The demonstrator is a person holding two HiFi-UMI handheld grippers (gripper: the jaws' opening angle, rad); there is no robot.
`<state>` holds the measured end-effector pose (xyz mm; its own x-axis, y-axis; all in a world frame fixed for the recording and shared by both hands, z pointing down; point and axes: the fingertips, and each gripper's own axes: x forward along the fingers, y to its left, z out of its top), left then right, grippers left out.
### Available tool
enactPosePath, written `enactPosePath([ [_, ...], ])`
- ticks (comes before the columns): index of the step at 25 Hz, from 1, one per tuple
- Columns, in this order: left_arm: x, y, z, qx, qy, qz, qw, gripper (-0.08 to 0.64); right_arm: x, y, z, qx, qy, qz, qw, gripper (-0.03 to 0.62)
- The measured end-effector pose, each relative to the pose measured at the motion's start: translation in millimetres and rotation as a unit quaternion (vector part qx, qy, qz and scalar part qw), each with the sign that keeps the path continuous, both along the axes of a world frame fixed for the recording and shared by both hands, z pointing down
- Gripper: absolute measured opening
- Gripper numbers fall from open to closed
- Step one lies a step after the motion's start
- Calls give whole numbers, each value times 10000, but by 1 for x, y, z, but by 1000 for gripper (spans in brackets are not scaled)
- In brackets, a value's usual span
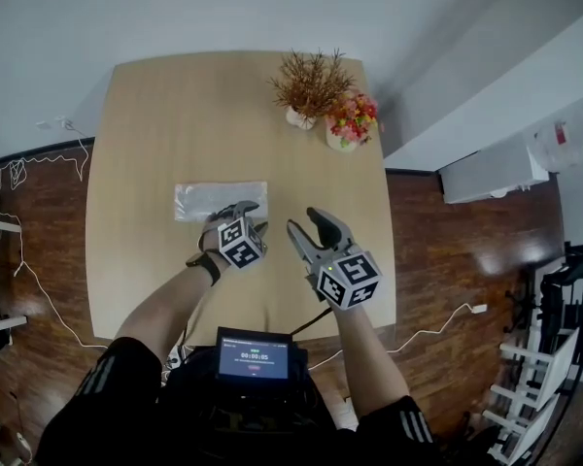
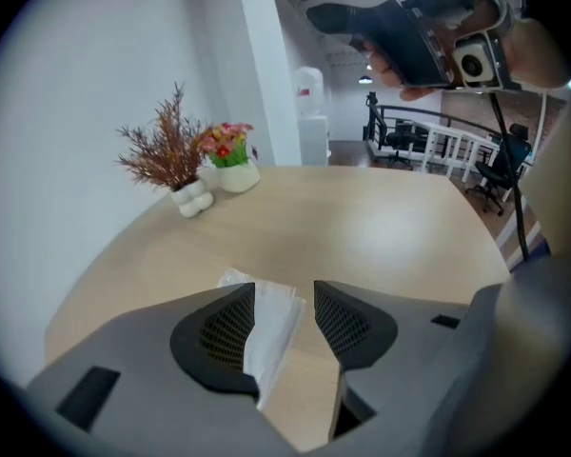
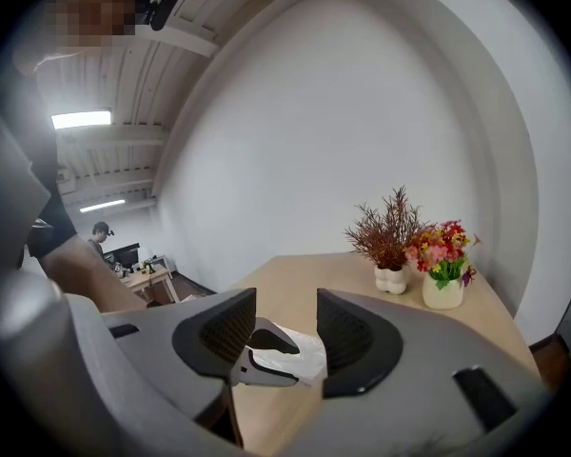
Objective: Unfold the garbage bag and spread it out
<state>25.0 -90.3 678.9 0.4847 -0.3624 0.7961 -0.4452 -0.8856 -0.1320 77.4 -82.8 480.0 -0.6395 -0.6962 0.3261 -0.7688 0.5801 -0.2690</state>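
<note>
Left gripper and right gripper both stand with jaws apart, gripping nothing. The bag lies folded flat on the table. Its near edge shows between the left jaws, which tilt down at it, probably to pinch a layer. The right gripper hangs just beside, nearly level, likely waiting for another edge. Neither seems to touch the bag yet.

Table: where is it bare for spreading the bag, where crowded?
Free: table left of and beyond the folded garbage bag; right edge this side of the dried-plant vase and flower vase. Crowded: near middle, left gripper and right gripper.
</note>
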Motion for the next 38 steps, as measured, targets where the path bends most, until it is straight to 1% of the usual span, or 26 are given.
enactPosePath([
  [5,0,-6,48,-265,-470,41,9985,202,2,-10,23,-232,7,0,9997,224],
  [7,-2,-8,59,-294,-595,49,9978,202,3,-11,30,-301,-22,5,9995,224],
  [8,-3,-8,62,-304,-625,50,9976,190,4,-12,33,-334,-33,9,9994,224],
  [11,-2,-9,69,-378,-615,38,9974,157,7,-13,43,-441,-31,35,9990,224],
  [13,0,-10,70,-416,-566,8,9975,121,9,-13,50,-510,-30,46,9987,224],
  [17,2,-14,67,-467,-435,-116,9979,78,8,-12,61,-620,-26,14,9981,224],
  [20,3,-14,64,-493,-346,-184,9980,12,7,-12,66,-666,-19,-11,9978,224],
  [23,2,-11,64,-724,-164,-339,9967,2,7,-12,71,-716,-5,-22,9974,224],
  [25,3,-12,58,-820,34,-476,9955,2,7,-13,74,-744,2,-26,9972,224],
  [29,6,-20,30,-805,584,-770,9921,2,5,-15,78,-778,19,-63,9969,224],
  [32,3,-25,9,-726,1053,-984,9869,2,2,-16,83,-808,82,-132,9966,224],
  [34,-1,-27,-4,-684,1294,-1073,9834,2,-2,-17,89,-825,138,-182,9963,224],
  [38,-3,-25,-28,-812,1827,-1149,9730,2,-8,-22,102,-911,240,-262,9952,224],
])
